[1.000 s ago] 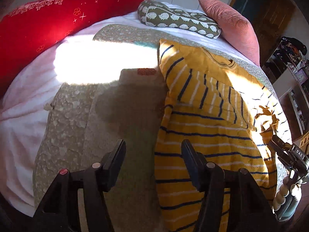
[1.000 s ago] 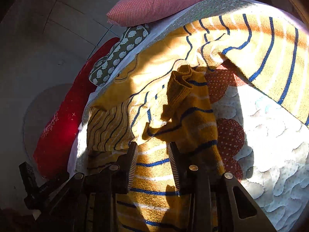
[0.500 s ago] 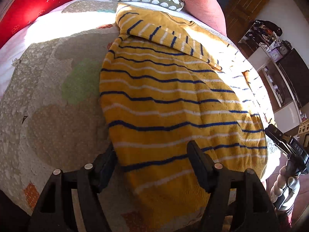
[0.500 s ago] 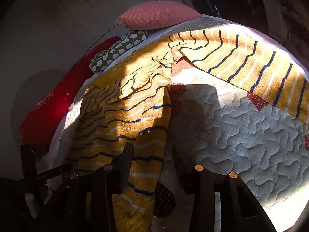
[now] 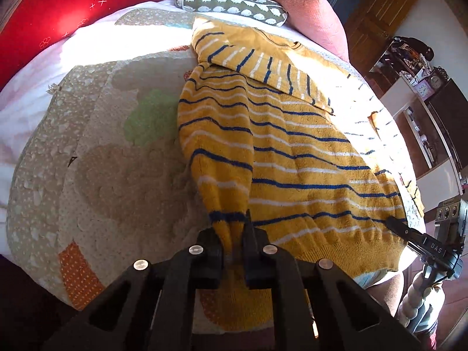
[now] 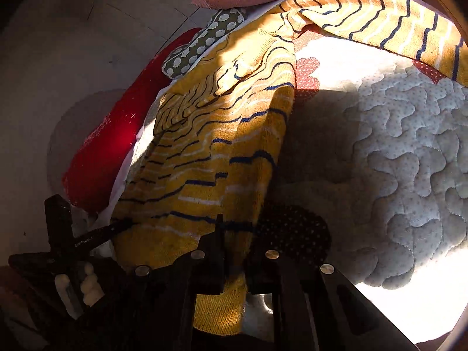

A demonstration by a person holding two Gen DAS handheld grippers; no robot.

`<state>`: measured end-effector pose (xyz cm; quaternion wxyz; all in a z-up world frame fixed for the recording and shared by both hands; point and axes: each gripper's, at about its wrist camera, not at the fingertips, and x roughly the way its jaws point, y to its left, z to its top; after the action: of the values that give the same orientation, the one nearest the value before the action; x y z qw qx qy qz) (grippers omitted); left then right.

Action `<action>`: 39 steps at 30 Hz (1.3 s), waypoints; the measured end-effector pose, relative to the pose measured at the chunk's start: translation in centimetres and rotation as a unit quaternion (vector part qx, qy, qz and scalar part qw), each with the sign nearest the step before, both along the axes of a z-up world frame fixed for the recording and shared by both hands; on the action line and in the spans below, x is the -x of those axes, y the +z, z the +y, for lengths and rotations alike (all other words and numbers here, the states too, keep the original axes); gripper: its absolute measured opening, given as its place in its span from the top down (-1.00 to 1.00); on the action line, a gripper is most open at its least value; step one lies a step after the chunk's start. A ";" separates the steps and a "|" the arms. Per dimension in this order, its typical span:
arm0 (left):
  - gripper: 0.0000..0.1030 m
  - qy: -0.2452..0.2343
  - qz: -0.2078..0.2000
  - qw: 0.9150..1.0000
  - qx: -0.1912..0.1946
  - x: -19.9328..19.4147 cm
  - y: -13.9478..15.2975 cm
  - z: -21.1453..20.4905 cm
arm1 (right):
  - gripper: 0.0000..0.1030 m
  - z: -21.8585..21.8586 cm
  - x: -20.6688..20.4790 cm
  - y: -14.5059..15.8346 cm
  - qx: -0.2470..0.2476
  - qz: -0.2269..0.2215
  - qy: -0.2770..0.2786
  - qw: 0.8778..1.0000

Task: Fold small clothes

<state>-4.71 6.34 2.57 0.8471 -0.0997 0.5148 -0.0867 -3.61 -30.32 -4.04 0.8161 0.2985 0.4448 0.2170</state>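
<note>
**Q:** Nearest the cameras, what do the two grippers hold?

**A:** The left gripper (image 5: 234, 234) has just closed, and its jaws now pinch a bunched fold at the hem corner of the yellow striped sweater (image 5: 292, 152). The right gripper (image 6: 234, 234) has likewise just closed on the opposite hem corner of the same sweater (image 6: 222, 152). In the left wrist view the right gripper's tip shows at the far hem edge.

**Q:** Where does the sweater lie?

**A:** On the quilted bed cover (image 5: 96, 152), body spread flat with the hem toward the person. One sleeve (image 5: 257, 61) already lies folded across the chest. In the right wrist view the other sleeve (image 6: 380, 11) stretches outward over the quilt (image 6: 395, 146), not yet folded in.

**Q:** And beyond it?

**A:** A patterned bolster (image 5: 231, 0), a pink cushion (image 5: 307, 11) and a red pillow (image 5: 73, 8) at the head of the bed.

**Q:** How far along is the fold?

**A:** Judged early to middle: one sleeve is in and both hem corners are gripped. Carrying the hem up toward the collar appears to be the step in hand; the outstretched sleeve and any final halving remain.
</note>
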 end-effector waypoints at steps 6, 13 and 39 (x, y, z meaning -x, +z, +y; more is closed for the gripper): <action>0.82 -0.014 -0.005 1.000 -0.016 2.5 0.7 -0.5 | 0.80 -0.3 2.8 0.6 0.013 0.004 0.015 1.000; 0.68 -0.008 0.026 0.999 -0.020 3.4 -2.6 0.0 | 0.68 -1.5 4.8 -1.9 -0.004 0.040 0.001 0.999; -0.29 -0.018 -0.052 0.998 -0.014 -15.8 2.9 -2.7 | 0.24 -0.6 -20.9 4.5 0.197 -0.010 -0.062 0.978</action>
<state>11.11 3.64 5.48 0.8723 -0.0738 0.4729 -0.1000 17.34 -30.90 0.41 0.8752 0.1566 0.4511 0.0768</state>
